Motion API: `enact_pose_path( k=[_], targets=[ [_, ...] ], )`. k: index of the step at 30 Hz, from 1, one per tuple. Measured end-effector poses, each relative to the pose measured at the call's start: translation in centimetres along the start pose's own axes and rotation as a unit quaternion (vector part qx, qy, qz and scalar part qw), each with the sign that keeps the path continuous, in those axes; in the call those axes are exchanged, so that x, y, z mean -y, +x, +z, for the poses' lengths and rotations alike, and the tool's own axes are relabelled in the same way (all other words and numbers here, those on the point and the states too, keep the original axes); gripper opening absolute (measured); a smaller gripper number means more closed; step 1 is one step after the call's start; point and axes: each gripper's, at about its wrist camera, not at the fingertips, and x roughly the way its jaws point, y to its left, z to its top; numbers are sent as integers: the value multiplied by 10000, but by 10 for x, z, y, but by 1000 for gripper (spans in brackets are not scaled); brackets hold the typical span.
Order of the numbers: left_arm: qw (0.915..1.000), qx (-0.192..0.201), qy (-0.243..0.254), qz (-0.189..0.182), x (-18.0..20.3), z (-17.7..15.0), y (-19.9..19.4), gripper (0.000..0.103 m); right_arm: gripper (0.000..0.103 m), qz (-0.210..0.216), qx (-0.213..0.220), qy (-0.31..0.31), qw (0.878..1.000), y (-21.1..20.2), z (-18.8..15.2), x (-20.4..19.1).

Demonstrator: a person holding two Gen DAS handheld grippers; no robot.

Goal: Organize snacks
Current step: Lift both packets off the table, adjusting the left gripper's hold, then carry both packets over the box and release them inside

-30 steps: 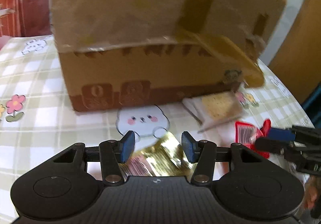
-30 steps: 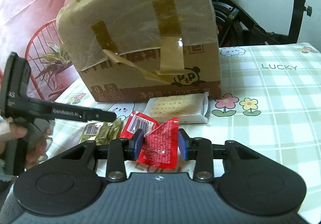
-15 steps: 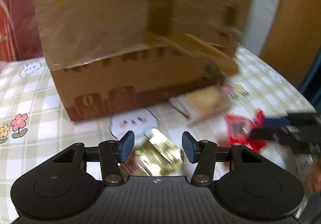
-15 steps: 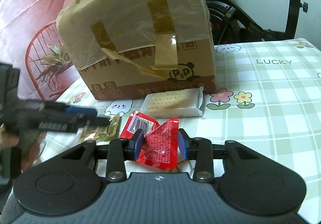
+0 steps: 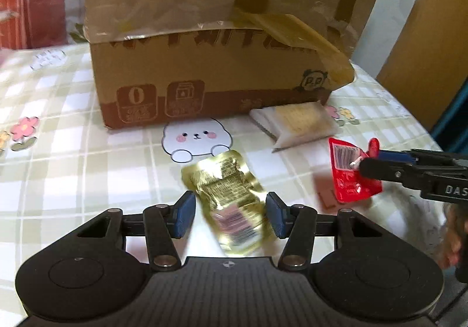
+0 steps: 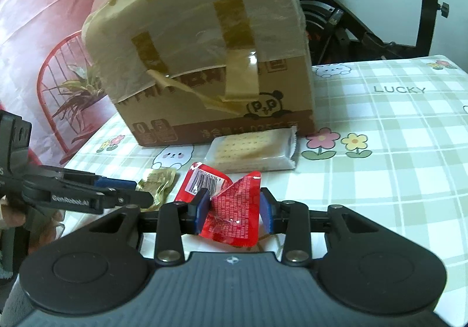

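On the checked tablecloth (image 6: pixel 380 151), front to back: snacks lie loose ahead of a cardboard box (image 5: pixel 210 72), none of them in it yet.
Cardboard box: largest thing in view, standing at the far side of the snacks, its top flap taped and wrapped in film; how a snack would go in I cannot tell from these views.
Cracker pack (image 6: pixel 253 151): flat, just before the box's front wall, long axis running along that wall; no tongs touch it.
Gold sachet (image 5: pixel 231 201): flat on the cloth, directly ahead of and partly between the blue pads of the left gripper (image 5: pixel 229 214); its long axis runs roughly along the fingers' line, tilted a little to the left at the far end.
Left gripper state: jaws stand partly apart, with bare cloth showing on each side of the sachet; nothing is held.
Red sachet (image 6: pixel 234 210): crumpled and pinched between the pads of the right gripper (image 6: pixel 234 208), the barcoded end sticking out towards the box.
Right gripper state: closed on the red sachet, narrow gap.
Nearer hand: left for the gold sachet, by far; the right is already taken.
Judgement for the coming move: the left pads need only close across the sachet's short width; a small twist to square up with its tilt would help.
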Motion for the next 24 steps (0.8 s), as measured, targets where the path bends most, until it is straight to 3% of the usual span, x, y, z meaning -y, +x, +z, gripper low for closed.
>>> enact_pose_path(
  k=[5,9,14,17,20,24],
  targets=[
    [9991,7,-293,295,7,9,2,67,39,17,-2,-1,10000,1,-1,0],
    [9969,-34,-532,587,17,16,12,68,39,-1,48,22,10000,-2,-2,3],
    [9936,55,98,1124,42,8,21,68,39,-18,71,92,9999,-5,-4,9],
    [9929,266,81,1155,43,1,18,56,39,-26,81,121,9999,-7,-5,12],
    [9948,339,-37,955,41,0,13,48,39,-41,84,157,9998,-7,-6,15],
    [9949,384,-24,927,44,1,8,48,39,-40,112,175,9998,-7,-6,16]
  ],
)
